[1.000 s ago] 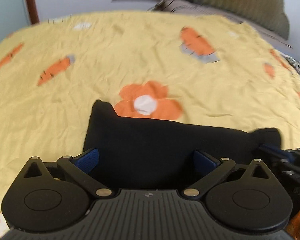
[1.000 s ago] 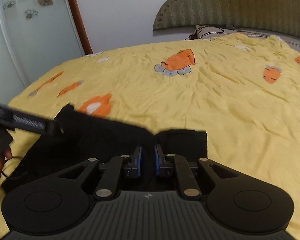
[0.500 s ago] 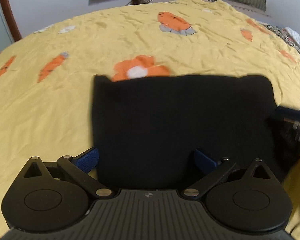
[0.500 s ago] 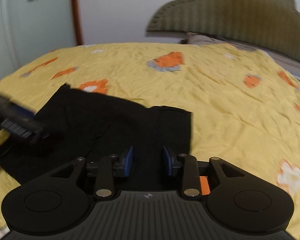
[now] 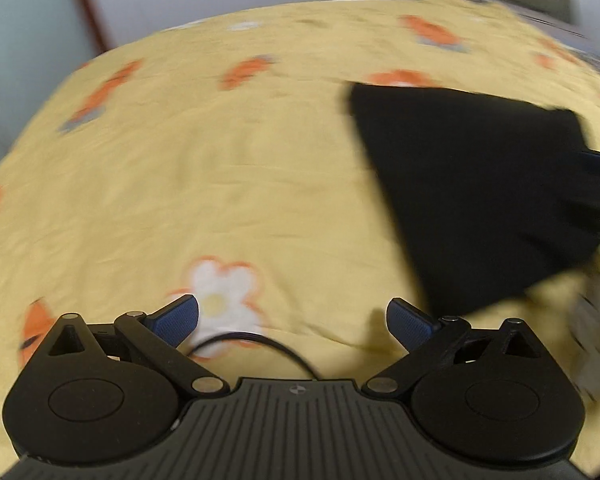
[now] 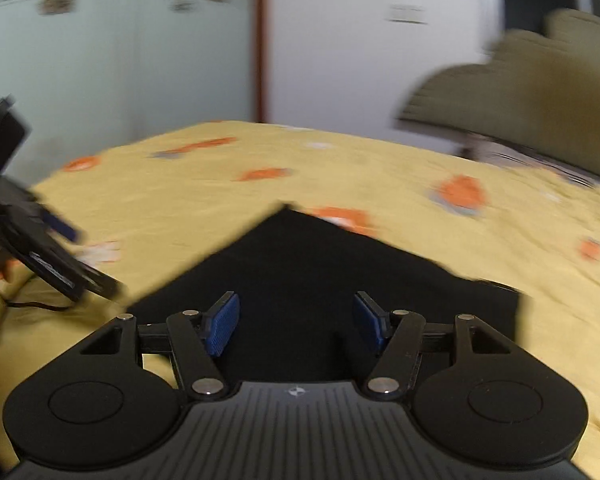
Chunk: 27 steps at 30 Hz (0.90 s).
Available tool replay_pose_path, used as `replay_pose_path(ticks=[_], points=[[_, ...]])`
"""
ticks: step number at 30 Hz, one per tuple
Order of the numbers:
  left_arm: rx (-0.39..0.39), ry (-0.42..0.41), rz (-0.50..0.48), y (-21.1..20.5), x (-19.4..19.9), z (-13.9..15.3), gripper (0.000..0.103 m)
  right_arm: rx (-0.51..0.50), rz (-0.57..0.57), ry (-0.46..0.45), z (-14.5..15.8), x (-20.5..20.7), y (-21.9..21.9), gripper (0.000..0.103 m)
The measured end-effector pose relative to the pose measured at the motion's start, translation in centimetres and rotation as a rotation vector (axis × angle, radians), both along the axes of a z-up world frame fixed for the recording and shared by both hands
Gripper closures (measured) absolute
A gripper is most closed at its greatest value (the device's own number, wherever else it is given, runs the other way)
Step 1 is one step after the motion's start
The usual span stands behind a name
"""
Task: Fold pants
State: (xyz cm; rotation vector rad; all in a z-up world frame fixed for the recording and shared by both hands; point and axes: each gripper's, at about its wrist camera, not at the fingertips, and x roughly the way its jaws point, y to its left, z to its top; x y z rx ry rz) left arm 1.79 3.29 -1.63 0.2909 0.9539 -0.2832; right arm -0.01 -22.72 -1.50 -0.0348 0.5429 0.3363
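The black pants (image 5: 472, 192) lie folded flat on the yellow bedsheet (image 5: 220, 168), at the right of the left wrist view. My left gripper (image 5: 292, 320) is open and empty, off to the left of the pants over bare sheet. In the right wrist view the pants (image 6: 300, 264) lie straight ahead and under my right gripper (image 6: 296, 320), which is open with nothing between its pads. The left gripper shows at the left edge of the right wrist view (image 6: 44, 248). Both views are motion-blurred.
The bedsheet has orange and white flower prints. A green headboard (image 6: 540, 84) and pillows stand at the far end. A thin black cable (image 5: 252, 340) runs over the sheet near my left gripper. A glass door and white wall lie beyond the bed.
My left gripper has pulled away from the pants to the left. My right gripper has opened wider and let go of the pants, which now lie flat.
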Motion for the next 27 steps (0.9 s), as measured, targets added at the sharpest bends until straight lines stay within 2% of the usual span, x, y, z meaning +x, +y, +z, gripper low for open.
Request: replay_pose_path(ticks=[3,7,9,12,13,16,18,20,22,24,25,27], points=[[0.035,-0.05,-0.135,-2.0,-2.1,0.0,0.002,-0.074,0.004,0.041,-1.2,1.1,2.2,0.041],[0.165,-0.192,-0.281,-4.9,-4.9,-1.0,0.002,-0.056,0.053,0.012,-0.7,0.5,2.9,0.041],[0.204,-0.238,-0.302,-5.9,-5.2,-1.7,0.004,-0.075,0.039,0.007,-0.7,0.2,3.2,0.04],[0.179,-0.249,-0.277,-6.2,-4.3,-2.2,0.009,-0.091,0.009,0.044,-1.5,0.5,3.1,0.039],[0.15,-0.229,-0.251,-5.8,-3.8,-2.2,0.009,-0.092,-0.002,0.05,-1.4,0.3,3.1,0.038],[-0.013,-0.111,-0.136,-2.3,-1.7,-2.3,0.01,-0.096,-0.028,0.057,-1.8,0.0,2.2,0.029],[-0.115,-0.04,-0.099,-0.5,-1.1,-2.0,0.016,-0.054,-0.042,0.05,-1.6,-0.6,0.6,0.029],[-0.194,-0.003,-0.113,0.3,-1.1,-0.9,0.017,0.048,-0.09,0.051,-1.2,-0.7,-2.4,0.029],[-0.25,0.008,-0.133,0.2,-0.8,0.0,0.009,0.153,-0.191,0.088,-1.4,0.0,-6.5,0.028],[-0.31,0.006,-0.115,0.1,0.3,0.2,0.003,0.297,-0.303,0.15,-2.3,0.9,-11.4,0.027],[-0.353,0.023,-0.11,0.0,1.3,-0.1,0.002,0.373,-0.323,0.169,-3.0,1.3,-13.5,0.027],[-0.433,0.109,-0.096,-0.3,3.6,-1.4,0.003,0.532,-0.364,0.236,-4.9,2.1,-17.6,0.027]])
